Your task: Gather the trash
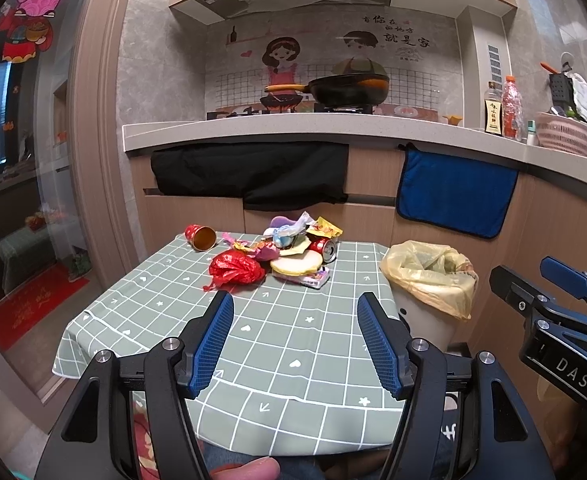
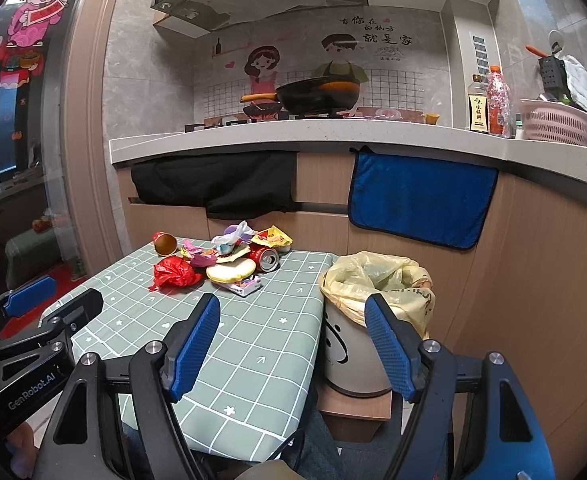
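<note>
A pile of trash lies at the far end of the green checked table (image 1: 277, 344): a crumpled red plastic bag (image 1: 235, 269), a red paper cup (image 1: 200, 237) on its side, a red soda can (image 1: 325, 248), a round yellow-white lid (image 1: 296, 263), a small box (image 1: 307, 279) and wrappers (image 1: 293, 229). A bin lined with a yellow bag (image 1: 431, 276) stands right of the table. My left gripper (image 1: 295, 338) is open and empty above the near table. My right gripper (image 2: 293, 344) is open and empty, over the table's right edge near the bin (image 2: 377, 280). The pile also shows in the right wrist view (image 2: 221, 262).
A kitchen counter (image 1: 333, 128) runs behind the table with a frying pan (image 1: 345, 88), bottles (image 1: 503, 110) and a pink basket (image 1: 565, 134). A black cloth (image 1: 253, 172) and a blue towel (image 1: 455, 196) hang from it. A glass door (image 1: 21, 160) is at the left.
</note>
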Tool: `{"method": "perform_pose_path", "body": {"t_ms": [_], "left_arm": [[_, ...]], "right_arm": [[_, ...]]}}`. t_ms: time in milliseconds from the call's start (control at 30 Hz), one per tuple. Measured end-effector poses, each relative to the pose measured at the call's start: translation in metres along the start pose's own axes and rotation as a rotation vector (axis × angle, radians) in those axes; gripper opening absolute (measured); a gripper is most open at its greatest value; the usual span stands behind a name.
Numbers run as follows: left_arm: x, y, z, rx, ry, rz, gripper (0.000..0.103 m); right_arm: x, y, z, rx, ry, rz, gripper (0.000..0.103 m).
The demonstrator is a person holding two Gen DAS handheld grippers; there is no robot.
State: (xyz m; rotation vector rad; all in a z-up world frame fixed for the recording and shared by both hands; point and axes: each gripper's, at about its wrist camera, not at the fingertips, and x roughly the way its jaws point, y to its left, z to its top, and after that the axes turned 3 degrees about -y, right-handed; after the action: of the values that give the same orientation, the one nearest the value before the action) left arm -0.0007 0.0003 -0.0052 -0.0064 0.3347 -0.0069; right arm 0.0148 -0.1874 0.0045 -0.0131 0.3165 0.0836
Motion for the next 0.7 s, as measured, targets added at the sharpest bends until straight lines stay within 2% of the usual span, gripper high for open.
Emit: {"method": "perform_pose_path", "body": {"t_ms": [700], "left_arm": [[0.0017, -0.0039, -0.0007, 0.005, 0.012, -0.007, 0.065]], "right_arm": [[0.001, -0.0005, -0.0011, 0.008, 0.014, 0.009, 0.073]]}}
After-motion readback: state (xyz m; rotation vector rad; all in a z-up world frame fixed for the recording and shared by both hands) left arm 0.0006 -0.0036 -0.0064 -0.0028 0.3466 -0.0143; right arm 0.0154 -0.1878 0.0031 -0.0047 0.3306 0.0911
